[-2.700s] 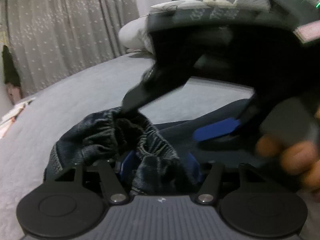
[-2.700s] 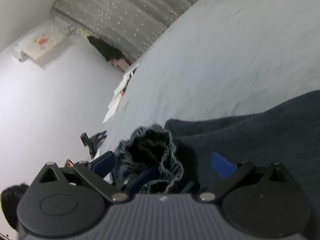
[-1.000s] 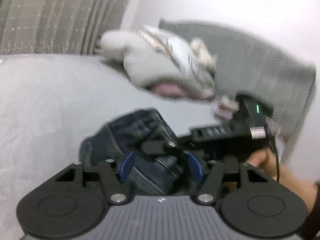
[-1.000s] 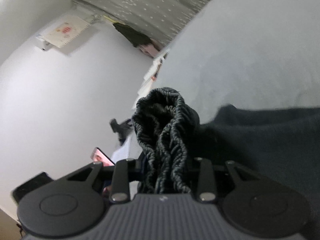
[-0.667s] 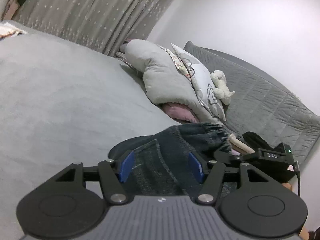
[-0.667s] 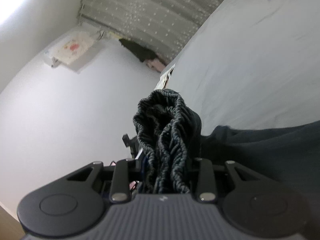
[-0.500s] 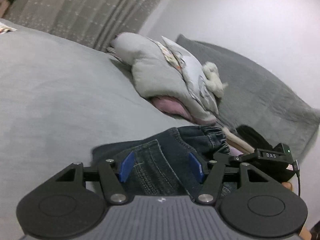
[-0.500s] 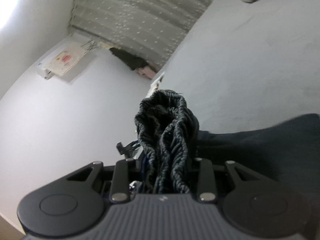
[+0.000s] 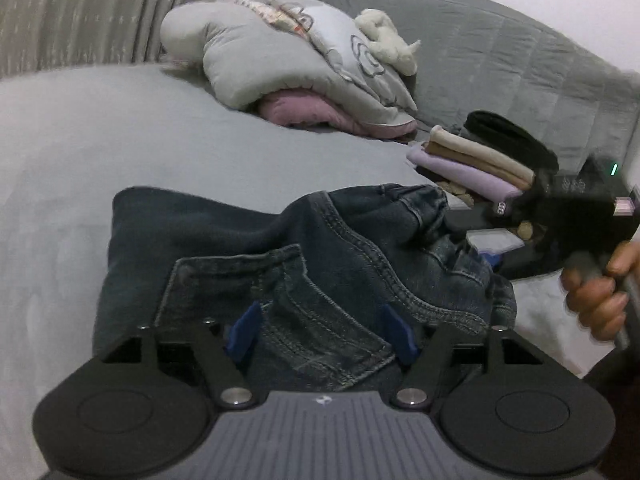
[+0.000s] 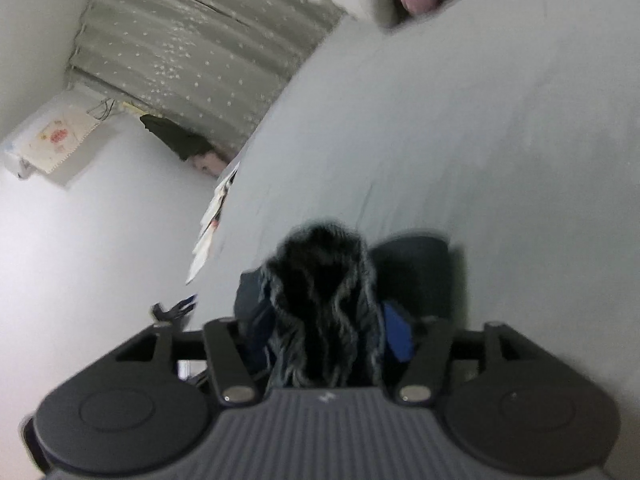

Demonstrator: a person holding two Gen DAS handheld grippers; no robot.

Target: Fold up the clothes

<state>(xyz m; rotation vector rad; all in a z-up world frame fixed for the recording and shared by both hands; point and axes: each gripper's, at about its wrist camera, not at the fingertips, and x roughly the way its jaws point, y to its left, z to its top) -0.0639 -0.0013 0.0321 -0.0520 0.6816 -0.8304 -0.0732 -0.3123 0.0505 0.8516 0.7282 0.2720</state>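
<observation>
Dark blue jeans [image 9: 320,248] lie crumpled on the grey bed [image 9: 120,140], back pocket up. My left gripper [image 9: 320,328] sits low over them; its jaws are opening, and denim lies loosely between the blue pads [image 9: 244,328]. In the left wrist view a hand [image 9: 596,296] holds the right gripper [image 9: 476,240] at the jeans' waistband on the right. In the blurred right wrist view the gathered elastic waistband [image 10: 320,280] stands between the pads of the right gripper [image 10: 324,328], whose jaws are opening and no longer squeeze it.
A pile of grey and pink pillows [image 9: 280,60] lies at the head of the bed before the quilted headboard [image 9: 500,60]. A stack of folded clothes [image 9: 472,164] sits behind the jeans on the right. A curtain [image 9: 80,20] hangs at far left.
Both grippers carried the jeans across and set them down on the bed. The right jaws, tightly shut on the waistband before, have spread apart. The left jaws have widened a little.
</observation>
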